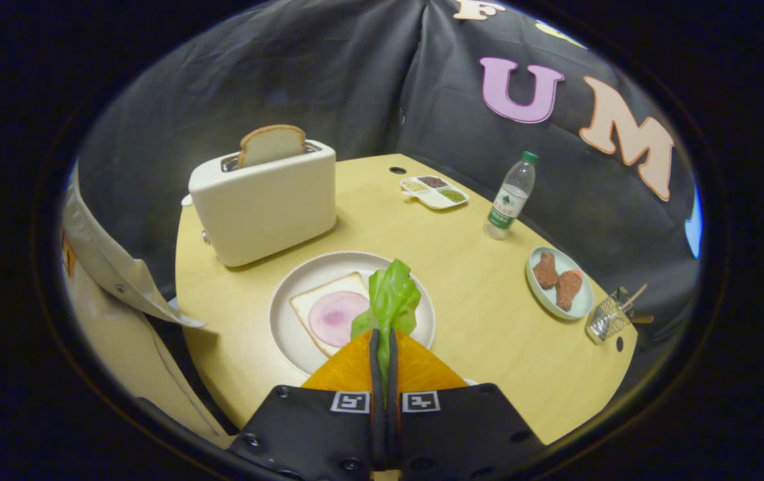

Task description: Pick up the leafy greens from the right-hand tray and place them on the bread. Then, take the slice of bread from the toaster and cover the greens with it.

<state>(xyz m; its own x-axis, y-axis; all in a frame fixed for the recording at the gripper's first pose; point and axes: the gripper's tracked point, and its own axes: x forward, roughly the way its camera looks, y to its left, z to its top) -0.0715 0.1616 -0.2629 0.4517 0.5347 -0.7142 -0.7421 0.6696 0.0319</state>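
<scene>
The gripper point(384, 342) is clenched on the lettuce point(390, 300), held over the plate point(288, 327) at the bread's point(318, 304) three o'clock edge. Released here, the leaf may slide off the ham point(336, 316).

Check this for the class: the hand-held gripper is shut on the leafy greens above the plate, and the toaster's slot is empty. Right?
Not quite. The hand-held gripper is shut on the leafy greens above the plate, but the gripper view shows a slice of bread standing in the toaster.
</scene>
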